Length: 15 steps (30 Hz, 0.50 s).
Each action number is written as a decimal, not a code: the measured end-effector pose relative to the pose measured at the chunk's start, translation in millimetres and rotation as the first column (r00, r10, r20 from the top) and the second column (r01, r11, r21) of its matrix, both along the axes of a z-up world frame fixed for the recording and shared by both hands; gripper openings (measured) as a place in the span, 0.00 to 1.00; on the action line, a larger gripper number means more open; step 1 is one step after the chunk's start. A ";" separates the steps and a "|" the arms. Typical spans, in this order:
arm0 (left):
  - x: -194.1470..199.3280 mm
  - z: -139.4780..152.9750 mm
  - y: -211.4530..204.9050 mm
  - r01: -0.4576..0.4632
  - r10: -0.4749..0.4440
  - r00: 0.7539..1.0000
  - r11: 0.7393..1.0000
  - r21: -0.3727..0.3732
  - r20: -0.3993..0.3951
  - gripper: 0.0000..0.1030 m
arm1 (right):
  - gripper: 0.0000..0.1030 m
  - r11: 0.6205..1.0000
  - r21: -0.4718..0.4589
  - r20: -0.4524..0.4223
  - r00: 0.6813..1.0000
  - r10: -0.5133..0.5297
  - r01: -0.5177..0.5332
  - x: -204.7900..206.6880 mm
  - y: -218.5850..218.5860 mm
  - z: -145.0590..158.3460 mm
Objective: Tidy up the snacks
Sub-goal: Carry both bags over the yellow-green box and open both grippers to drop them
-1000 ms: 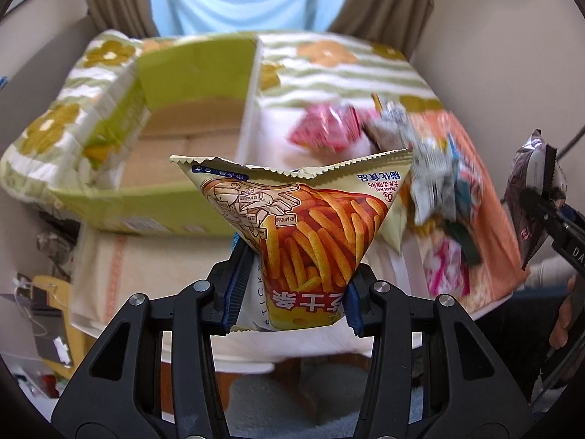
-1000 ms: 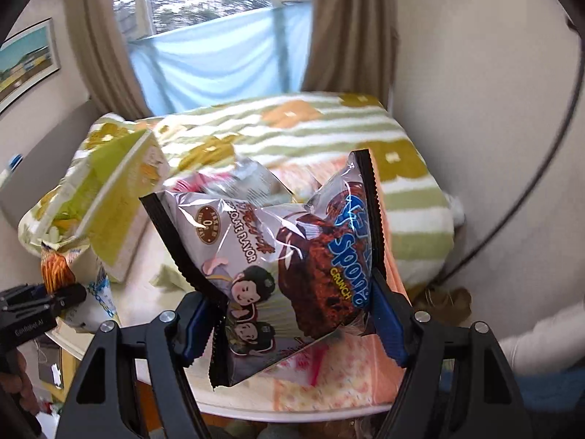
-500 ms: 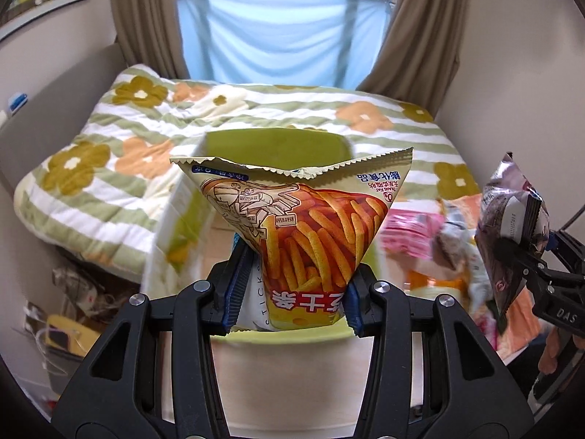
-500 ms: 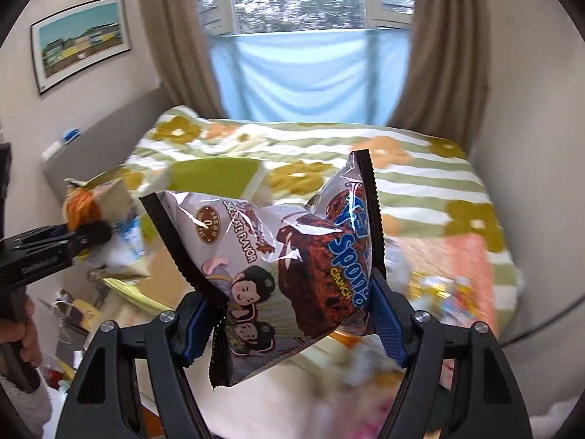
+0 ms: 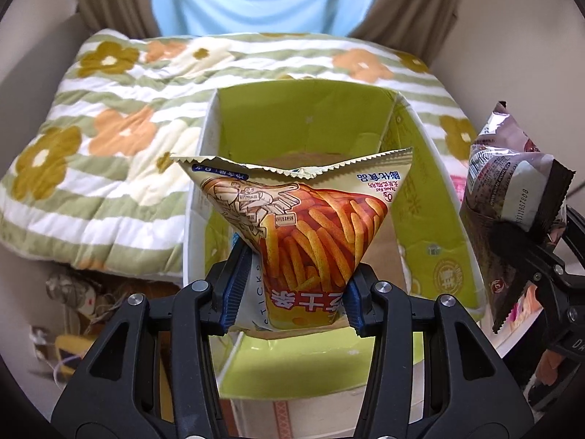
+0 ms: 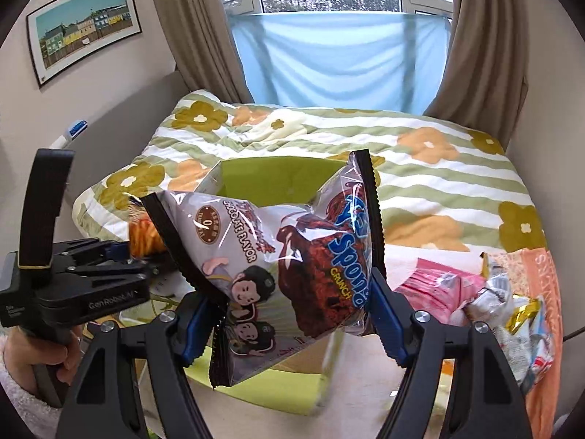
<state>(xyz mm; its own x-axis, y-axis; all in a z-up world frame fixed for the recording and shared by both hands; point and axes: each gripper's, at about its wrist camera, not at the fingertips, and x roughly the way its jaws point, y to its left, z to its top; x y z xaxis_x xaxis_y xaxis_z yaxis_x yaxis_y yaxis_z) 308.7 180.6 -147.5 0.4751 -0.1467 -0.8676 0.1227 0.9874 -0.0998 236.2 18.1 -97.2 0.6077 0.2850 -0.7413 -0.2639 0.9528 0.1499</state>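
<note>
At frame centre above a green-lined cardboard box (image 5: 303, 117), the left gripper (image 5: 292, 292), jaws just beginning to ease apart, pinches a light, crinkly fries-stick snack bag (image 5: 310, 226) low down, while the right gripper (image 6: 289, 325) clamps a puffy, crushable chocolate sponge-crunch bag (image 6: 292, 252) across its lower body.

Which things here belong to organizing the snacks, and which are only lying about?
For the job:
- fries snack bag, pinched in the left gripper, whose jaws are opening
- chocolate crunch bag, clamped in the right gripper
- green box
- loose snack packets

Lying about:
- flowered quilt
- framed picture
- curtains
</note>
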 end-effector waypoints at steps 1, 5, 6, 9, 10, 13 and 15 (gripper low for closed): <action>2.2 -2.2 1.1 0.011 -0.011 1.000 1.000 0.007 -0.005 0.57 | 0.69 1.000 -0.004 -0.004 1.000 -0.010 0.010 0.3 3.1 -1.6; 3.4 -6.9 2.3 0.043 -0.043 0.999 0.999 0.001 0.007 0.99 | 0.69 0.998 -0.025 -0.018 0.998 -0.053 0.053 2.1 13.9 -3.4; 4.0 -8.7 3.9 0.049 -0.049 0.999 0.999 -0.006 -0.005 0.99 | 0.69 0.998 -0.031 -0.024 0.998 -0.062 0.061 3.1 14.9 -4.9; -2.7 -9.3 7.0 0.034 -0.034 0.999 0.999 0.008 -0.011 0.99 | 0.69 0.997 -0.042 -0.037 0.997 -0.067 0.065 7.7 16.1 -7.2; -6.8 -8.8 8.2 0.022 -0.022 1.000 1.000 0.017 -0.009 1.00 | 0.69 0.997 -0.046 -0.038 0.997 -0.062 0.060 8.8 16.5 -8.1; -18.4 -8.5 12.0 -0.023 0.023 1.000 0.999 0.029 -0.004 0.99 | 0.69 0.997 -0.069 -0.035 0.999 -0.036 0.034 12.2 20.2 -11.6; -24.3 -8.5 15.4 -0.047 0.047 0.999 0.999 0.019 -0.006 0.99 | 0.69 0.997 -0.076 -0.036 0.999 -0.008 0.005 13.6 27.5 -13.5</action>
<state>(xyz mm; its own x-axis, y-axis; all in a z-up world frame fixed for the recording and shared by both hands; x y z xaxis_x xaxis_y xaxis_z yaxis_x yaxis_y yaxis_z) 284.4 196.0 -156.1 0.4754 -0.1079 -0.8731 0.0753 0.9938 -0.0819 249.9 45.5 -110.7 0.5816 0.2229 -0.7824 -0.2535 0.9635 0.0860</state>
